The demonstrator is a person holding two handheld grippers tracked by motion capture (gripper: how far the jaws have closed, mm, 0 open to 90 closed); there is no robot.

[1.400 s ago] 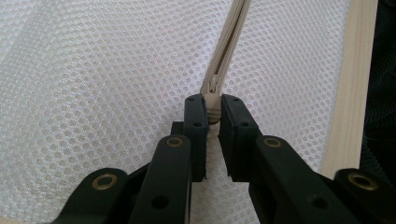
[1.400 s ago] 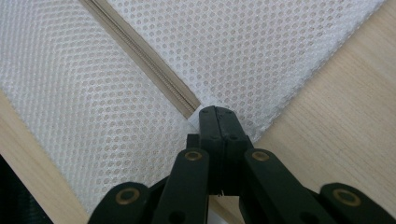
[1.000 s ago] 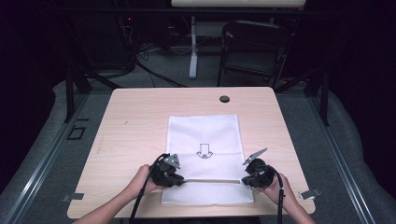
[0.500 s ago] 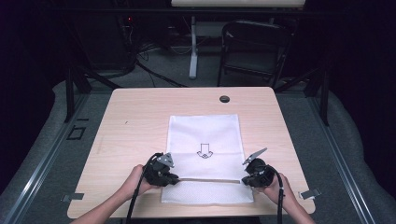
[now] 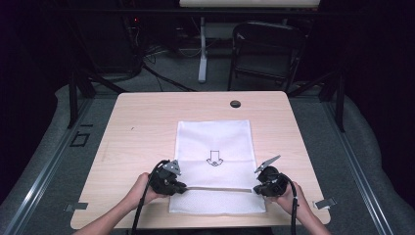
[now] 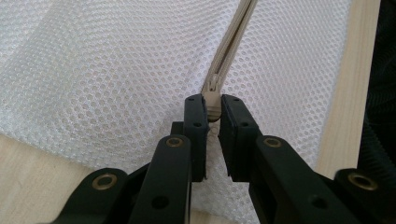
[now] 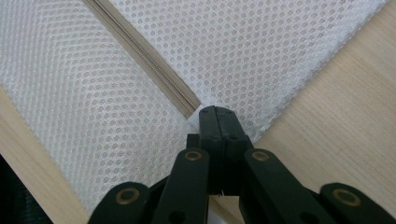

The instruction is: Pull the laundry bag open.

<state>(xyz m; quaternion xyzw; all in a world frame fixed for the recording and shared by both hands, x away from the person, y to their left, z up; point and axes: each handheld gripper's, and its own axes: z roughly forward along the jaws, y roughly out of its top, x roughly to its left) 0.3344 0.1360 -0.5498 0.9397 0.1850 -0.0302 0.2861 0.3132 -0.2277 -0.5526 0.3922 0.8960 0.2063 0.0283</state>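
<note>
I see the white mesh laundry bag [image 5: 214, 164] lying flat at the table's [image 5: 147, 117] near edge. L gripper [image 6: 213, 103]: jaws clamped on the beige zipper pull [image 6: 213, 95]. R gripper [image 7: 218, 113]: jaws pressed together at the zipper's [image 7: 144, 58] end; whatever fabric they pinch is hidden.

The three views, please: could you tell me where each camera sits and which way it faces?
High view: above the person's side, looking forward and down at the table; forearms, left claw and right claw show.
Left gripper view: rides the left claw, looking along its jaws at the zipper pull between them.
Right gripper view: rides the right claw, looking along its shut jaws at the zipper's end.
Shared: the white mesh bag and its beige zipper.
</note>
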